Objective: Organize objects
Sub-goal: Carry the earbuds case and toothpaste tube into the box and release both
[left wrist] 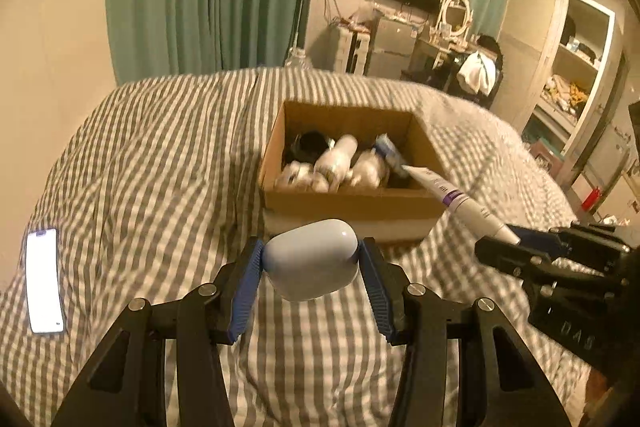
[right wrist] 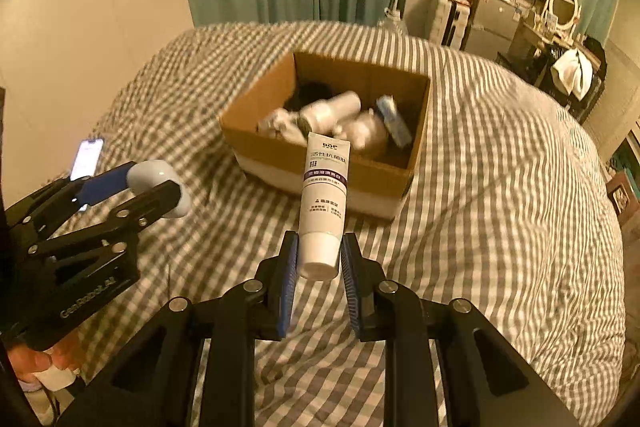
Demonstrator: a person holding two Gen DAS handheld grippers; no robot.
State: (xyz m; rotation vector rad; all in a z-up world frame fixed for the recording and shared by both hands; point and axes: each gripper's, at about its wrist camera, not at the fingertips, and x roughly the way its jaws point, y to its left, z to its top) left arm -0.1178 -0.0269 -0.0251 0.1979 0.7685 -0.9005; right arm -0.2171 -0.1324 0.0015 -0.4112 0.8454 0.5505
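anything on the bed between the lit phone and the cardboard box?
Nothing: only bare grey-and-white checked bedding between the lit white smartphone and the open brown cardboard box, seen in the left wrist view.

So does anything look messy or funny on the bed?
A lit white phone lies alone on the striped bedcover, far from the brown cardboard box. Inside the box, white bottles lie jumbled, not upright. Nothing looks spilled or broken.
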